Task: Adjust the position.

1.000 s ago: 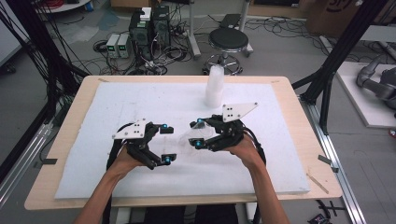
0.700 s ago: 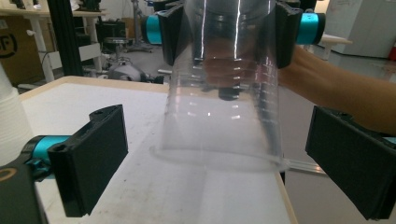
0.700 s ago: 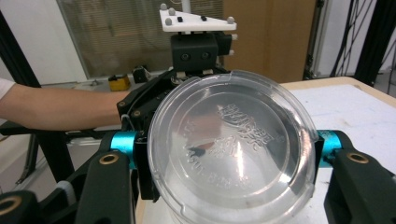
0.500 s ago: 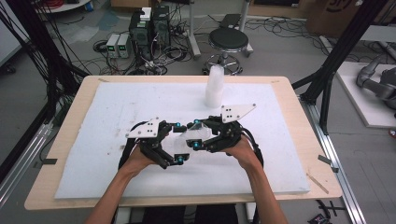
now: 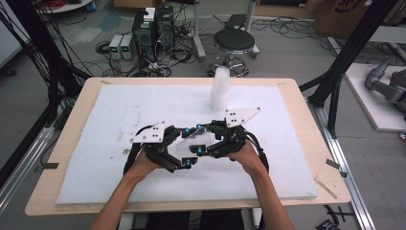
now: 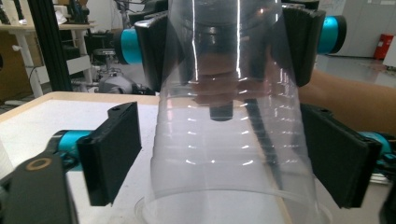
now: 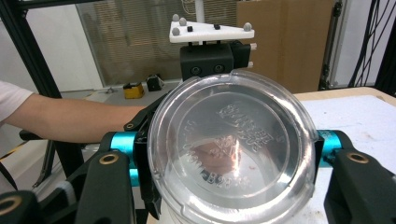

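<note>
White foam pad (image 5: 119, 115) on wood table (image 5: 306, 110); right tool (image 5: 203, 146) clamps clear cup (image 5: 196, 140), left tool (image 5: 179, 146) closing round it w/o contact.

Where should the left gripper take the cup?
On the cup's wide wall near the rim, coming from the mouth end, because the right gripper clamps the narrow base. The left gripper, its jaws just closing, straddles that wall; one pad is not yet touching.

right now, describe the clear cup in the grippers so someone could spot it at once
On the white mat covering the wooden table, look near the front middle, where the two hands meet. The clear plastic cup sits sideways between the left hand-held gripper and the right hand-held gripper. Unlike the upright white stack of cups farther back, it is single, see-through and off the mat.
</note>
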Demonstrator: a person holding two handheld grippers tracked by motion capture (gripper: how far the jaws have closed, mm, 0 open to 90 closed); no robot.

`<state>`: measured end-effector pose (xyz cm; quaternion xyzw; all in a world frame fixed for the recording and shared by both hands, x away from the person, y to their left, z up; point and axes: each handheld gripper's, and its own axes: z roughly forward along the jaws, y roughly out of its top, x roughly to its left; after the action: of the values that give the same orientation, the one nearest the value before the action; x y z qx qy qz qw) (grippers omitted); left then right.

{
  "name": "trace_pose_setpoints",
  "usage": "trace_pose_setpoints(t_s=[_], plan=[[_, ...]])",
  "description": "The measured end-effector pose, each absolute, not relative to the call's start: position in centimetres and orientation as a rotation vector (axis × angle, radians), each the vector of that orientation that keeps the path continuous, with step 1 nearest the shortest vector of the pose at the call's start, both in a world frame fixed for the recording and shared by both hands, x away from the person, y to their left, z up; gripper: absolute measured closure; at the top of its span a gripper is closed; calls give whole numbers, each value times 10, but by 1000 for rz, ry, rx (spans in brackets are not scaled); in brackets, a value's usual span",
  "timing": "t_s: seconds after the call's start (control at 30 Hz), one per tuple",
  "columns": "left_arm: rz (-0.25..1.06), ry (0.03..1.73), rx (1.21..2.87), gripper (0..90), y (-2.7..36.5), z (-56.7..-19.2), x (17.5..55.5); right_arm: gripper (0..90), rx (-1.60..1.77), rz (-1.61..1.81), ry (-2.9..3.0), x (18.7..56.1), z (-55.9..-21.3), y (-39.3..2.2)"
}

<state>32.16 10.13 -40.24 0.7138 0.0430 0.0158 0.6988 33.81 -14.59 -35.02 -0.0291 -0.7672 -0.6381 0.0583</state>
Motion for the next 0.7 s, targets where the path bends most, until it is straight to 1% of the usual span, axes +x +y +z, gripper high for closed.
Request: trace_pose_setpoints(t_s=[0.23,0.33,0.5,0.57,0.6,0.63,0.67,0.7], plan=[[30,84,1595,244,104,-404,321,423,-85,-1931,-2322,338,-350,-146],[32,72,1596,295,105,-403,320,424,-86,-1935,-2320,339,-351,-146],[36,73,1602,324,105,-403,320,426,-86,-1936,-2315,339,-352,-146],[38,71,1604,332,105,-403,320,410,-89,-1932,-2321,339,-353,-146],[48,75,1610,334,106,-403,320,373,-91,-1928,-2325,339,-353,-146],[48,75,1610,334,106,-403,320,373,-91,-1928,-2325,339,-353,-146],[47,82,1606,334,106,-403,320,165,-124,-1920,-2344,339,-354,-143],[49,83,1606,334,107,-403,320,126,-158,-1907,-2368,338,-354,-141]])
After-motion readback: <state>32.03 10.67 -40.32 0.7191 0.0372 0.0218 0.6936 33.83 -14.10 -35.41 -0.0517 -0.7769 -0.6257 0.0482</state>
